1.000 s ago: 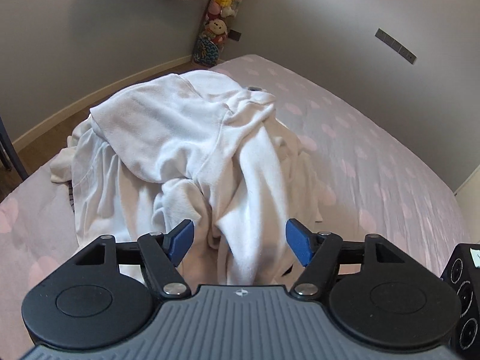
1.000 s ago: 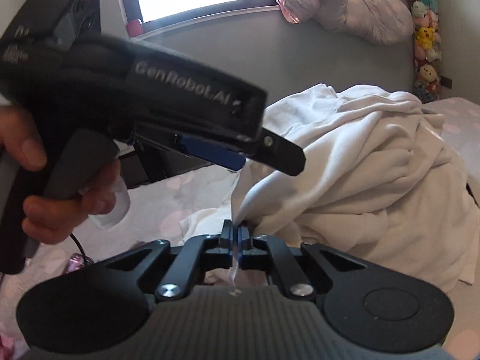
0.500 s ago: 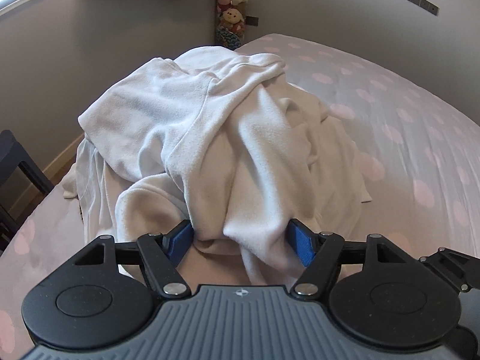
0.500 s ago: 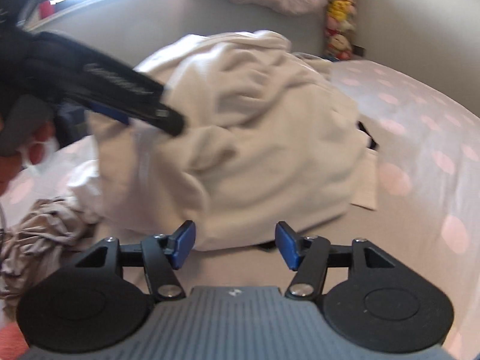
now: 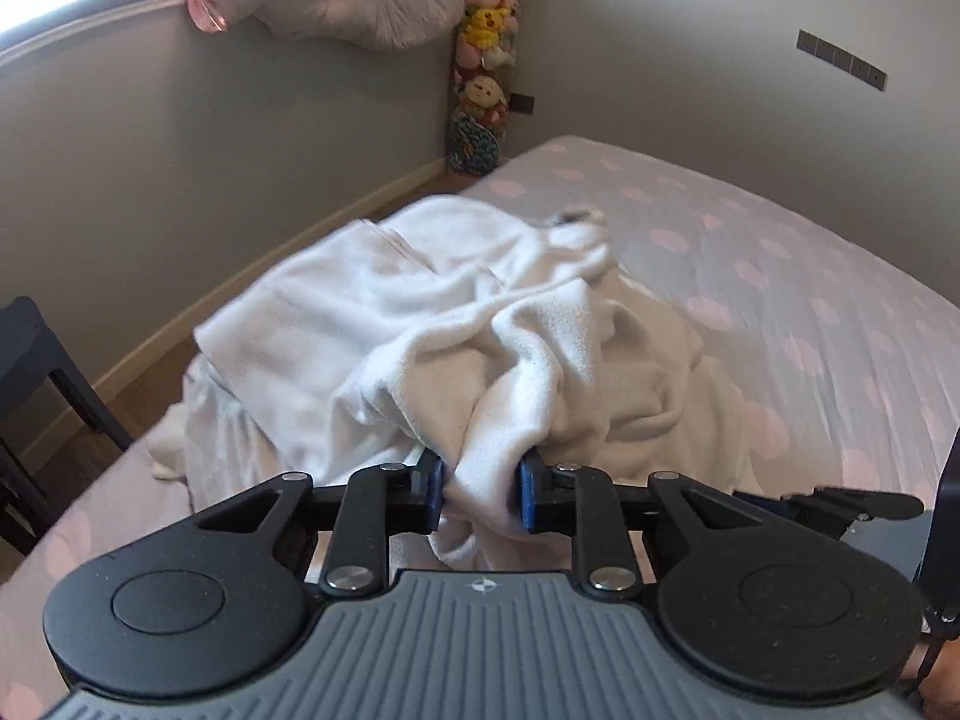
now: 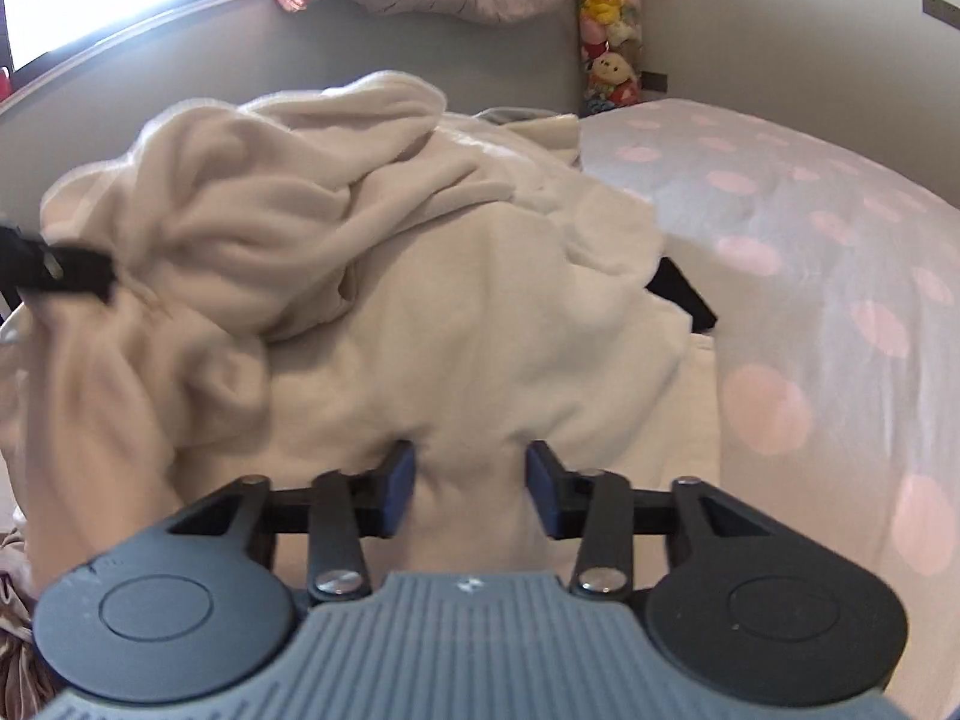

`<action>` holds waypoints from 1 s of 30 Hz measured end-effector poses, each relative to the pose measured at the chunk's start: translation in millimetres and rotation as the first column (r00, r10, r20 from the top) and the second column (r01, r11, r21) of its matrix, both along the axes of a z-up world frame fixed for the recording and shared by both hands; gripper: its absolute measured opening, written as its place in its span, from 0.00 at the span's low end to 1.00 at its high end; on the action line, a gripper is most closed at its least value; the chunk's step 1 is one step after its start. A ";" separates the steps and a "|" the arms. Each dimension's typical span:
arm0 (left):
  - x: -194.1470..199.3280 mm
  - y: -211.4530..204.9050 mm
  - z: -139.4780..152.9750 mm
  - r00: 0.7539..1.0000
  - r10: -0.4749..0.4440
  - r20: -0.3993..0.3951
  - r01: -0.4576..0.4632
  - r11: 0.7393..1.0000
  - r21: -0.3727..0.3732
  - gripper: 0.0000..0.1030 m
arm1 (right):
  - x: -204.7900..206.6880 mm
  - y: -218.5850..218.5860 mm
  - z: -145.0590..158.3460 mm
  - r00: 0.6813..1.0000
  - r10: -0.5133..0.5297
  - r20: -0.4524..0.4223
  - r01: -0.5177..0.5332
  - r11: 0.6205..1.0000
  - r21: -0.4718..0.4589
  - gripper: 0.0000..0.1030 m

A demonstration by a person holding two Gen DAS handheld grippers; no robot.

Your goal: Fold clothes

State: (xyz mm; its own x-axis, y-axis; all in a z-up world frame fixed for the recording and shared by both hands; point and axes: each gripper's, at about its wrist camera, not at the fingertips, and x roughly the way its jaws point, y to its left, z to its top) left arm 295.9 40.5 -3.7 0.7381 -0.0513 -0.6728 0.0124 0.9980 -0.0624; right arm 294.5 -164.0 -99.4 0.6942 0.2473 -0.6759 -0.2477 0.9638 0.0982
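**Both grippers bite into one soft white heap**

A single crumpled white fleece garment lies heaped on the bed, towards its left edge near the wall, with thinner pale cloth showing under it; whether that is a second piece cannot be told. The left gripper has just been closing, and its blue pads now pinch a thick bunch of the near hem. The right gripper has likewise been narrowing; a ridge of the same fleece fills the gap between its pads, which press into it.

The fabric looks light, thick and limp: it should drape and sag rather than hold shape, and bunched folds may slip from a shallow pinch. A seam, hem or corner seems the surest hold. Two grippers, one clear garment, one black strip peeking out beneath it.
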 end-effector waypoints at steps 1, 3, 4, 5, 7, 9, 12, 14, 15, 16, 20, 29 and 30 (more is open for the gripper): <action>-2.0 8.4 9.4 1.000 0.018 0.022 -0.018 1.000 0.008 0.19 | -1.3 0.3 2.7 1.000 -0.005 0.012 0.006 1.000 -0.009 0.11; -9.4 24.9 29.1 0.994 0.063 0.084 -0.066 0.997 0.035 0.18 | -7.4 -2.9 11.8 0.998 -0.024 0.056 0.024 1.000 -0.014 0.02; -13.3 32.1 38.4 0.990 0.086 0.115 -0.093 0.994 0.051 0.17 | -10.4 -4.5 16.4 0.996 -0.033 0.078 0.034 0.999 -0.016 0.01; -18.0 40.6 49.1 0.982 0.113 0.149 -0.124 0.990 0.066 0.17 | -13.8 -5.9 23.3 0.994 -0.039 0.106 0.041 0.999 -0.022 0.01; -24.3 54.8 65.8 0.969 0.154 0.192 -0.171 0.982 0.074 0.16 | -21.2 -8.1 40.7 0.984 -0.047 0.170 0.054 0.998 -0.040 0.01; -32.5 65.7 82.1 0.950 0.196 0.243 -0.222 0.971 0.084 0.15 | -28.0 -6.1 60.4 0.970 -0.040 0.239 0.060 0.995 -0.074 0.01; -47.5 73.2 107.2 0.919 0.228 0.321 -0.270 0.958 0.093 0.14 | -37.3 -1.5 91.3 0.942 -0.030 0.334 0.069 0.992 -0.105 0.01; -58.6 75.5 122.9 0.898 0.241 0.368 -0.293 0.952 0.090 0.14 | -44.4 0.4 110.2 0.919 -0.034 0.392 0.087 0.989 -0.119 0.00; -64.1 76.6 130.8 0.887 0.248 0.390 -0.304 0.948 0.089 0.14 | -47.5 0.3 119.4 0.909 -0.039 0.414 0.097 0.988 -0.121 0.00; -70.0 77.0 137.6 0.874 0.254 0.415 -0.318 0.944 0.091 0.14 | -50.1 -1.2 127.1 0.902 -0.049 0.428 0.108 0.987 -0.116 0.00; -93.5 80.5 165.6 0.819 0.284 0.499 -0.361 0.930 0.064 0.14 | -66.5 -12.8 157.7 0.833 -0.109 0.542 0.214 0.968 -0.133 0.00; -101.7 58.7 176.6 0.785 0.229 0.575 -0.368 0.920 0.136 0.00 | -91.6 -83.0 215.6 0.869 -0.122 0.479 0.174 0.983 -0.065 0.03; -105.6 54.4 178.7 0.772 0.220 0.596 -0.373 0.916 0.145 0.00 | -96.6 -73.8 205.9 0.888 -0.070 0.454 0.121 0.989 -0.084 0.05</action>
